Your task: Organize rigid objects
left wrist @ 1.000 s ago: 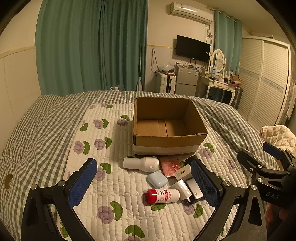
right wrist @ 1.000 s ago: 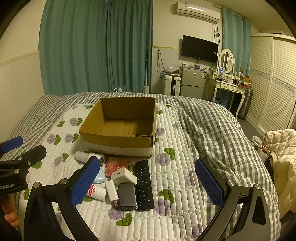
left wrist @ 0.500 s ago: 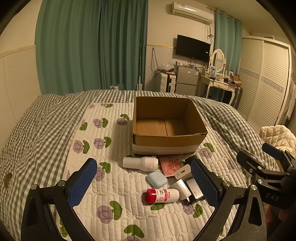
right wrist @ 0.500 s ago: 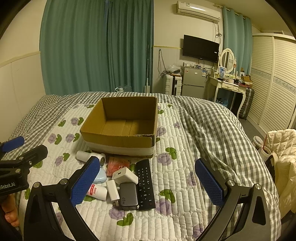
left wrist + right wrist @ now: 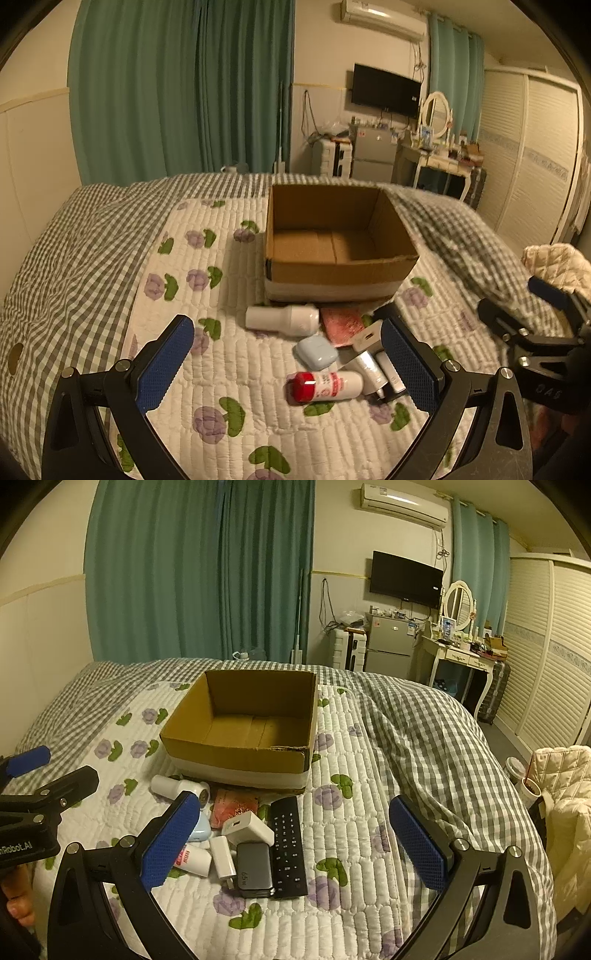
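**Box empty, every item yet to be packed**

The left gripper (image 5: 288,363) hovers above the quilt (image 5: 207,373) with its blue pads spread wide and nothing between them. The right gripper (image 5: 291,840) is likewise wide open and holds nothing. Neither touches any object.

The cardboard box (image 5: 338,271) stands ahead of both grippers, open at the top, and its floor shows bare cardboard: nothing has gone in. All the things to sort lie in a tight cluster between the grippers and the box's near wall. From the left gripper, the red-capped white bottle (image 5: 325,385) lies closest, just ahead and between the fingers; the pale blue earbud case (image 5: 317,352) sits beyond it, then the white cylindrical bottle (image 5: 282,318) lying on its side near the box. The pink packet (image 5: 340,325) lies to the right of that bottle.

From the right gripper, the cluster lies ahead and toward its left finger: the black remote control (image 5: 289,845), the grey power bank (image 5: 254,868) touching its left edge, the white charger block (image 5: 247,829) and a smaller white plug adapter (image 5: 222,856) beside it.

The task appears to be at its very start; judging by the layout, each item must be lifted into the box one at a time.
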Demonstrator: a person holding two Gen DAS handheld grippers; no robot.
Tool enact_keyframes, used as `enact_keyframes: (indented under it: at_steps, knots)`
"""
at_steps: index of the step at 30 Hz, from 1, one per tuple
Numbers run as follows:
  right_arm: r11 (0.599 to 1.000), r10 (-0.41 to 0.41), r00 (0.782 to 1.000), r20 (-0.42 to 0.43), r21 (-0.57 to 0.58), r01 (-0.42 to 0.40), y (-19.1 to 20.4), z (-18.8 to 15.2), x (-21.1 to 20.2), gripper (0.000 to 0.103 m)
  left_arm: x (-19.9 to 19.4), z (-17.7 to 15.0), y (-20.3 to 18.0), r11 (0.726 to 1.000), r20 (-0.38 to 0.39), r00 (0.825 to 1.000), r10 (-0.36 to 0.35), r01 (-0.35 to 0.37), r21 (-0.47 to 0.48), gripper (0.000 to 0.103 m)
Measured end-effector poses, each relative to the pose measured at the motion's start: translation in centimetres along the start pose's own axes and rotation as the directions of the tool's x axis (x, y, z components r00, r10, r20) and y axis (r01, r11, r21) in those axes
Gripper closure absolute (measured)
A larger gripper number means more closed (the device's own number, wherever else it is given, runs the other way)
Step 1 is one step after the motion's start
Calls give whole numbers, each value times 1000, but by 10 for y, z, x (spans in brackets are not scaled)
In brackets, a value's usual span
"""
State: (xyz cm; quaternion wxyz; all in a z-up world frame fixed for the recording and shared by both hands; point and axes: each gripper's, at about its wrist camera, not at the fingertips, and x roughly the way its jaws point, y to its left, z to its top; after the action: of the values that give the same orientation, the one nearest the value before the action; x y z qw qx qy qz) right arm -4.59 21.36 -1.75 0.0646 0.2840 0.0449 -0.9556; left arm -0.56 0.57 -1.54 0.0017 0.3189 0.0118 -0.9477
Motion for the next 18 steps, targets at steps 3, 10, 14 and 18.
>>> enact_keyframes:
  at_steps: [3, 10, 14, 18]
  knots:
    - [1000, 3, 999, -41, -23, -4, -3, -8, 11, 0, 16, -8, 3, 1000, -51, 999, 11, -12, -8, 0]
    - [999, -5, 992, -127, -32, 1, -7, -32, 38, 0, 56, -39, -7, 999, -158, 987, 14, -8, 36, 0]
    - [1000, -6, 984, -179, -25, 1, -9, -45, 57, 0, 78, -58, -22, 997, -204, 979, 10, 6, 81, 0]
    - [1000, -16, 977, -212, -7, 14, -12, -50, 75, 0, 99, -74, -35, 988, -223, 975, 24, 10, 153, 0]
